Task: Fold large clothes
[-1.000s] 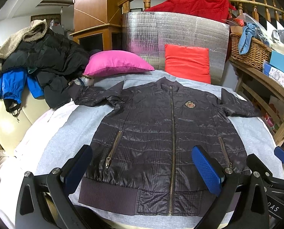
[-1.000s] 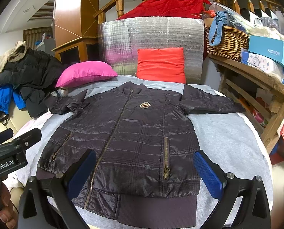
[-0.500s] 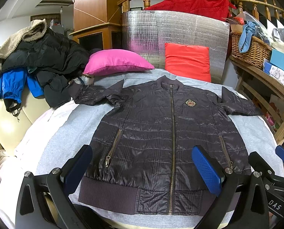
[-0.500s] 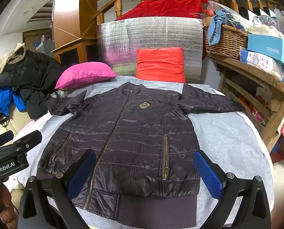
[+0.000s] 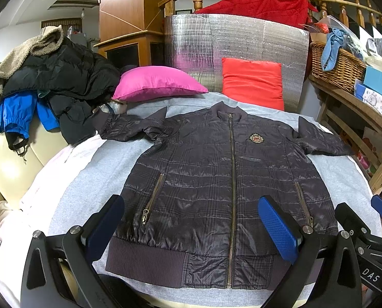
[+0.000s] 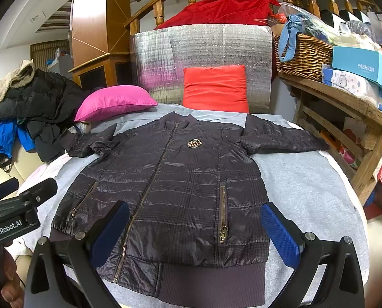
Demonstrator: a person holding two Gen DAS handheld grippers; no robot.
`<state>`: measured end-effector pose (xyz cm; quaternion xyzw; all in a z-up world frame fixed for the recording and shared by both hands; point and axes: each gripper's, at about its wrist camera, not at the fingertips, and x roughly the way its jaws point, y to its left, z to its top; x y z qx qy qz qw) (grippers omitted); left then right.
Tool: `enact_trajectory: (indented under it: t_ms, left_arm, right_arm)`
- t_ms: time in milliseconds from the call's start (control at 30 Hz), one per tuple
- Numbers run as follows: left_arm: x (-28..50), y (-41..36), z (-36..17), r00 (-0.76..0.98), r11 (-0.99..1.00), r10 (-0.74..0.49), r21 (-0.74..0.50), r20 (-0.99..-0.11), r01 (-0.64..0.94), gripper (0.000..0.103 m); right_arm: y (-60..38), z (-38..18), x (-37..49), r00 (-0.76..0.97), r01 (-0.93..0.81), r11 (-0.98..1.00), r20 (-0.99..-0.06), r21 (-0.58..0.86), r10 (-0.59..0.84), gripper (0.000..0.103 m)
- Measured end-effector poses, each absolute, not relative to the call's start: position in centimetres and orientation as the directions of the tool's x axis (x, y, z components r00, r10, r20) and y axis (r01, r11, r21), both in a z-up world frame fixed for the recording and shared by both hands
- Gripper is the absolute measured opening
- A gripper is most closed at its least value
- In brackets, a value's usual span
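A dark quilted zip jacket [image 5: 211, 187] [image 6: 180, 190] lies flat, front up and zipped, on a grey cloth-covered surface [image 5: 88, 169] [image 6: 301, 179], both sleeves spread sideways. My left gripper [image 5: 191, 225] hangs open above the jacket's hem, blue pads wide apart, holding nothing. My right gripper [image 6: 196, 231] is open too, over the hem, nothing between its pads. The left gripper's body shows at the left edge of the right wrist view, with a person's hand [image 6: 8, 282] below it.
A pile of coats [image 5: 44, 84] sits at the left on a cream sofa. A pink cushion [image 5: 157, 82] and a red cushion [image 5: 252, 84] lie behind the jacket, before a silver foil panel [image 5: 237, 38]. A wooden shelf with a wicker basket [image 6: 303, 54] and boxes stands at the right.
Both views have shifted only slightly. The jacket lies as before and both grippers stay open.
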<state>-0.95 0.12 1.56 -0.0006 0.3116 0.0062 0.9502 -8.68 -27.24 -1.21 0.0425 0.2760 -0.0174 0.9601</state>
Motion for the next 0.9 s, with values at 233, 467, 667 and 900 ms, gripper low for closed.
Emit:
enact_trajectory:
  t_ms: [233,467,667,900]
  left_arm:
    - [-1.0,0.2,1.6,0.805,1.000,0.010,-0.002,-0.593,-0.014,0.103]
    - [-1.1,0.2,1.7,0.807,1.000,0.005,-0.004,-0.591,-0.009,0.103]
    - [-1.3,0.0,2.2,0.814,1.000,0.001,-0.002,-0.581,-0.002,0.103]
    - [-1.4,-0.2,2.6,0.820,1.000,0.002,0.000,-0.572,-0.002,0.103]
  right_arm:
    - [-27.1,-1.1,-8.7,0.848,0.055,0.996,-0.530,0.069,-0.010,0.103]
    - [-27.1,-0.9,-8.9,0.851,0.058,0.996,-0.524,0.070,-0.012,0.103]
    - [-27.0,-0.7,-9.0,0.853,0.053,0.996,-0.522,0.067,-0.010,0.103]
    - [-27.1,-0.2,-9.1,0.859,0.051,0.996,-0.511,0.068,-0.009,0.103]
